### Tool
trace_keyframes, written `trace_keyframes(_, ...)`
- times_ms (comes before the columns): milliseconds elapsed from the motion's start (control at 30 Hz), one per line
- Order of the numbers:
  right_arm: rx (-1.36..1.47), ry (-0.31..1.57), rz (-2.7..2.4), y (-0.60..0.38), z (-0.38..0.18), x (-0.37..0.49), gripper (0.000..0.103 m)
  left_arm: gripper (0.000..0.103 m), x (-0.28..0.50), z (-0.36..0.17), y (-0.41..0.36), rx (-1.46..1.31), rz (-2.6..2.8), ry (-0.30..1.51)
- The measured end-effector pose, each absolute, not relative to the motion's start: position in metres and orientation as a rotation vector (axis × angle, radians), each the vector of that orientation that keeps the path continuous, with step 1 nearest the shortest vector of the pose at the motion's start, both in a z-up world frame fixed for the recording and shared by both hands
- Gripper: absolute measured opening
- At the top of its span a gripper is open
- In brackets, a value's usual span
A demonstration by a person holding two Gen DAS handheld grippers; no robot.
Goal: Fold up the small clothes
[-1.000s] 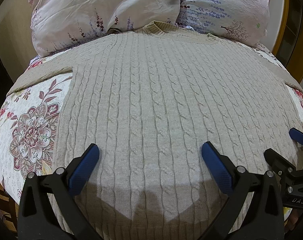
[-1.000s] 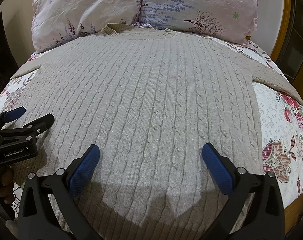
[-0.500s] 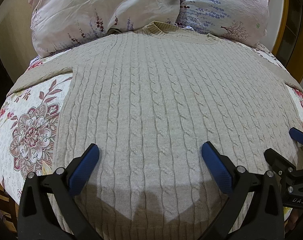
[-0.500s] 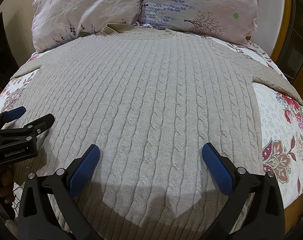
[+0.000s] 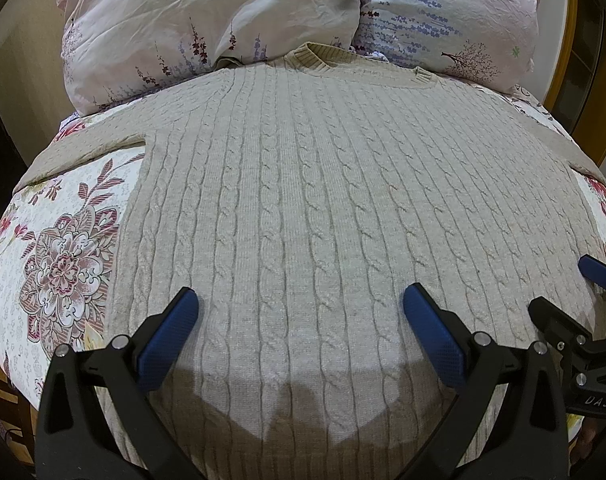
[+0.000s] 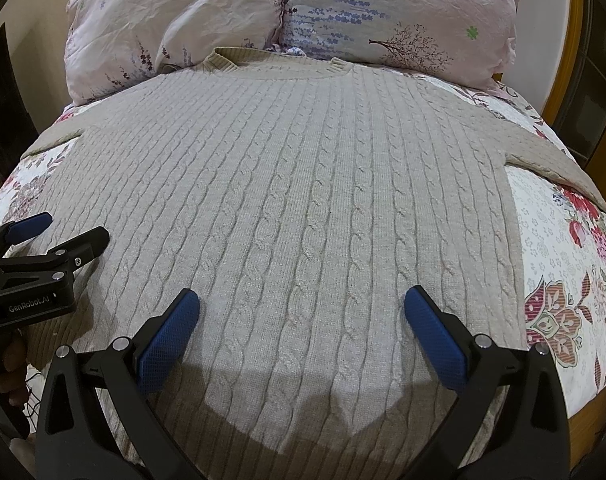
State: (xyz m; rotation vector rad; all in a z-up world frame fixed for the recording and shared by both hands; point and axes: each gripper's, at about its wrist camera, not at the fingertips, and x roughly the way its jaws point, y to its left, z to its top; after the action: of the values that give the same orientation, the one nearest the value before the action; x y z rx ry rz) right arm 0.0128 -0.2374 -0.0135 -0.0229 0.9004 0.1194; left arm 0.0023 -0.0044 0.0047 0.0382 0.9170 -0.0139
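Sweater (image 5: 303, 208), beige cable-knit, lies spread flat and face-up on the floral bedspread (image 5: 63, 248), filling the centre of both wrist views; its ribbed collar (image 5: 323, 58) sits at the top centre of the frame, touching the two pink floral pillows (image 5: 207, 20) behind it. I see one sleeve (image 5: 83, 146) running off toward the left edge in the left wrist view, and the other sleeve (image 6: 551, 156) running off toward the right edge in the right wrist view. My left gripper (image 5: 299, 320) hovers over the lower part of the knit, jaws spread wide, nothing between the blue pads (image 5: 167, 340); I cannot tell whether the pads touch the fabric. My right gripper (image 6: 299, 320) shows the same posture in its own view, jaws wide apart over the lower part of the sweater, holding nothing. In the right wrist view the left gripper appears at the left edge of the frame, near the sweater's side edge. In the left wrist view the right gripper appears at the right edge. Wooden bed frame (image 6: 567, 60) shows at upper right.
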Motion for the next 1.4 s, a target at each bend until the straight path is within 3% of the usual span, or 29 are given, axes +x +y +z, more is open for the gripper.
trace_keyframes(1400, -0.033, 0.996, 0.115, -0.236, -0.012, 0.021, 0.102, 0.101, 0.000, 0.001, -0.003, 0.039, -0.015, 0.931)
